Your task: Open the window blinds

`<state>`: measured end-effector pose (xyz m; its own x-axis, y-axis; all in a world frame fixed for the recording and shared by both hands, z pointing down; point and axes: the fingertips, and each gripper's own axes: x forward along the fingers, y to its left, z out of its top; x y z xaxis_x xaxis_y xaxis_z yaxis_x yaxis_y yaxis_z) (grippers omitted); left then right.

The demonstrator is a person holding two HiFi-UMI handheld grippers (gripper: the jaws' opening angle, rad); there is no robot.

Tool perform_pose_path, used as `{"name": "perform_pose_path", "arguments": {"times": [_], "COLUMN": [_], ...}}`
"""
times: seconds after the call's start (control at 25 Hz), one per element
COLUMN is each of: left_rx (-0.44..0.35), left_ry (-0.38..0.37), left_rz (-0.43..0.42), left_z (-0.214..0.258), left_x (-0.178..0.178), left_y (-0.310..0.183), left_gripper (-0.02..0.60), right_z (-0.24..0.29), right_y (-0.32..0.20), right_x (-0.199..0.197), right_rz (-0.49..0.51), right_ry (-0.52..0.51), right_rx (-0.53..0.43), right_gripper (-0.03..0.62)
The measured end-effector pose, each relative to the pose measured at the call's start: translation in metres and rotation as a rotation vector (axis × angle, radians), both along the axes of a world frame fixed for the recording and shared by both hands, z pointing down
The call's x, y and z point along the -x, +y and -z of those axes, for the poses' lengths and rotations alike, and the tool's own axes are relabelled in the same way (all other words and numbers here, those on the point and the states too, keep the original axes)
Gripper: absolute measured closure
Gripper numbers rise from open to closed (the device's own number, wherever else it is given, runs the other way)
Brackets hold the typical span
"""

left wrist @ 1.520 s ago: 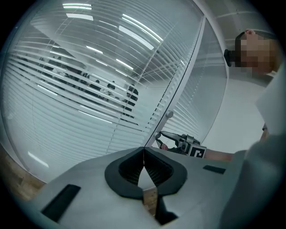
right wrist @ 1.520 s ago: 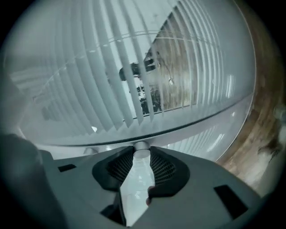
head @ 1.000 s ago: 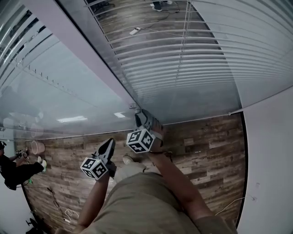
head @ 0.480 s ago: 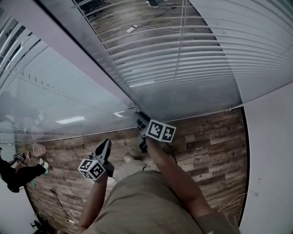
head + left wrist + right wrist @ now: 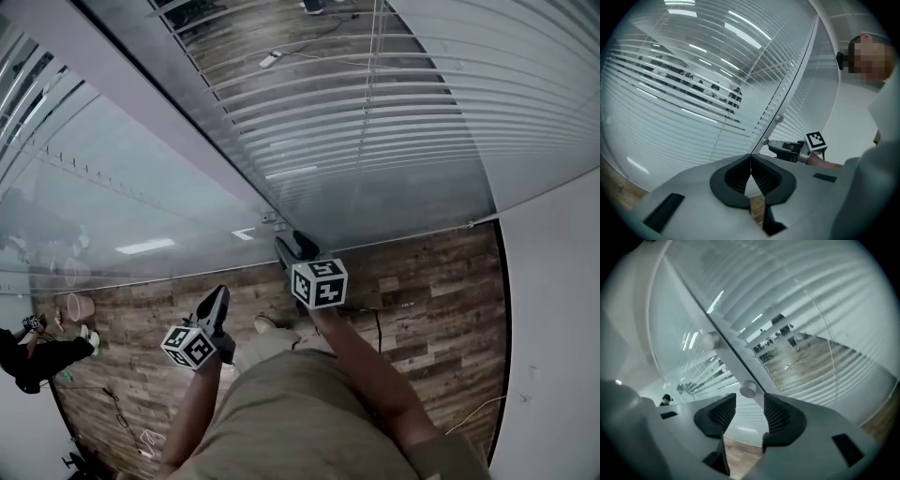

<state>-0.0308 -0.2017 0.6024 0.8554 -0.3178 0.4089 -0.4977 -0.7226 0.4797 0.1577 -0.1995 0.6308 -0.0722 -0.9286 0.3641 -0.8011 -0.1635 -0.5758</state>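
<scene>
Right gripper: jaws apart, just opening, nothing clamped; round knob just beyond the tips. Left gripper: jaws together, empty. Blinds down.

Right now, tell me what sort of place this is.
Probably an office interior: a glass partition wall, horizontal blinds along it, and a wood-plank floor.

Left tool hangs apart from the blinds.

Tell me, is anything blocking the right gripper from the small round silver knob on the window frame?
Nothing visible does. The right gripper, its jaws just opened and empty, faces the small round silver knob with only air between.
</scene>
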Motion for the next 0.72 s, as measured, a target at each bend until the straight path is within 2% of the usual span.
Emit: {"name": "perform_pose_path", "arguments": {"times": [0.04, 0.12, 0.2, 0.24, 0.28, 0.32, 0.36, 0.4, 0.52, 0.56, 0.6, 0.64, 0.68, 0.72], "left_rx": [0.002, 0.001, -0.009, -0.016, -0.022, -0.026, -0.029, -0.029, -0.031, -0.032, -0.031, -0.030, -0.029, -0.028], "left_ry": [0.000, -0.001, -0.006, -0.009, -0.011, -0.011, -0.009, -0.007, -0.003, -0.005, -0.006, -0.007, -0.007, -0.006], "left_rz": [0.001, 0.000, -0.005, -0.008, -0.012, -0.015, -0.017, -0.018, -0.022, -0.024, -0.025, -0.025, -0.024, -0.023], "left_z": [-0.001, -0.001, -0.002, -0.001, -0.001, 0.001, 0.003, 0.006, 0.007, 0.006, 0.005, 0.005, 0.006, 0.007], "left_x": [0.000, -0.001, -0.002, -0.002, -0.003, -0.003, -0.002, -0.001, -0.001, -0.001, 0.000, 0.001, 0.001, 0.002], "left_y": [0.000, 0.001, 0.001, 0.001, -0.001, -0.003, -0.006, -0.009, -0.011, -0.010, -0.009, -0.008, -0.007, -0.007], "left_gripper": [0.566, 0.566, 0.566, 0.566, 0.566, 0.566, 0.566, 0.566, 0.566, 0.566, 0.566, 0.566, 0.566, 0.566], "right_z": [0.002, 0.003, -0.001, -0.002, -0.002, -0.003, -0.003, -0.003, -0.008, -0.013, -0.017, -0.018, -0.018, -0.016], "right_y": [-0.003, -0.010, -0.015, -0.017, -0.018, -0.019, -0.021, -0.022, -0.022, -0.021, -0.020, -0.018, -0.017, -0.016], "right_x": [0.001, 0.001, 0.001, 0.001, 0.001, 0.001, 0.002, 0.002, -0.003, -0.004, -0.004, -0.003, -0.004, -0.005], "right_rz": [0.003, -0.015, -0.039, -0.050, -0.063, -0.081, -0.107, -0.144, -0.286, -0.319, -0.335, -0.338, -0.332, -0.322], "right_ry": [0.074, 0.130, 0.138, 0.136, 0.117, 0.056, -0.076, -0.297, -1.228, -1.463, -1.605, -1.660, -1.646, -1.577], "right_rx": [0.005, 0.024, 0.053, 0.066, 0.074, 0.068, 0.041, -0.008, -0.259, -0.343, -0.407, -0.445, -0.460, -0.453], "right_gripper": [0.422, 0.422, 0.425, 0.462, 0.462, 0.465, 0.467, 0.468, 0.468, 0.467, 0.467, 0.467, 0.467, 0.467]}}
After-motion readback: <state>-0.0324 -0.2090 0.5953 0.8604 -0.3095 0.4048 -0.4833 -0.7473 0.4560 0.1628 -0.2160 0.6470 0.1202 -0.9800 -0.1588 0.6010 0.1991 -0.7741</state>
